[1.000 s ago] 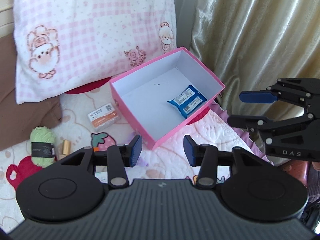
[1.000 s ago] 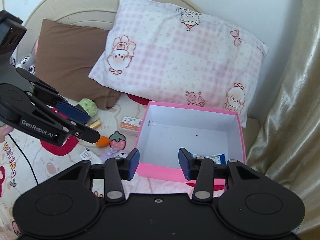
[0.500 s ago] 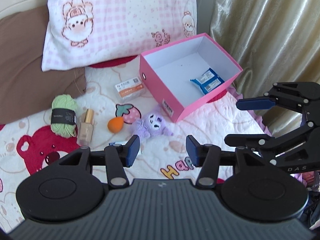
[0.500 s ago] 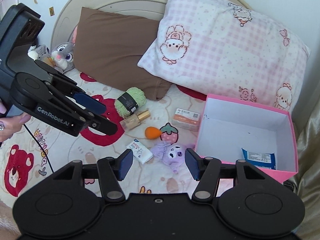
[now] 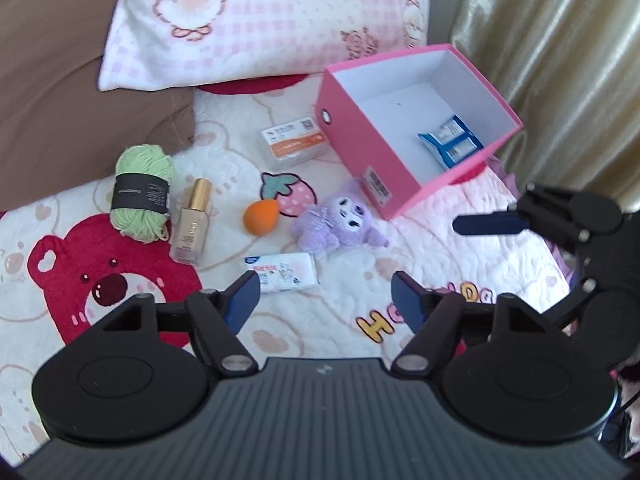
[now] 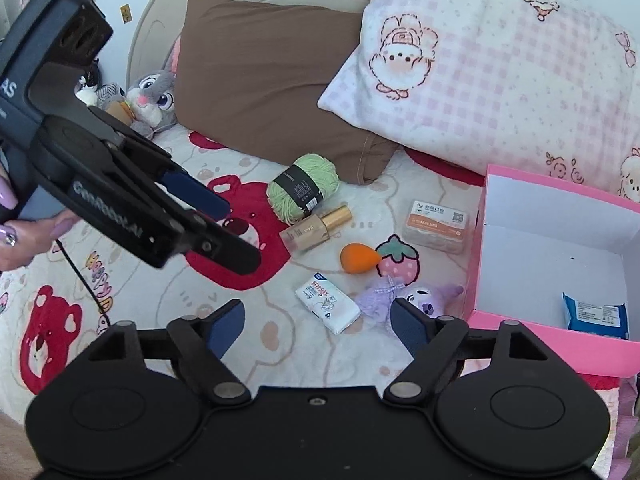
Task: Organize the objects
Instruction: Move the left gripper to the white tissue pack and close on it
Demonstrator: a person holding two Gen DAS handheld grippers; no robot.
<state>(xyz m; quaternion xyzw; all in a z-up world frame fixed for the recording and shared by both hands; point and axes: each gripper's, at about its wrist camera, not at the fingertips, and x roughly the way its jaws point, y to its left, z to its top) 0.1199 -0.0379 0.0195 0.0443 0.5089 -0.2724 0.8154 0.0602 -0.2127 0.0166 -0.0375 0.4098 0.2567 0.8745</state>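
Only the blue wipes packet (image 5: 451, 141) lies in the pink box (image 5: 372, 184); yarn (image 5: 141, 190), foundation bottle (image 5: 191, 222), orange sponge (image 5: 261, 218), purple plush (image 5: 338, 220) and tissue pack (image 5: 282, 273) remain on the bed. Left hand-held gripper (image 5: 325, 300) and right hand-held gripper (image 6: 318, 322), jaws just opening, hold nothing.

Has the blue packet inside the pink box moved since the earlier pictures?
No. The blue packet lies in the same corner of the pink box, against the same wall; only the camera moved.
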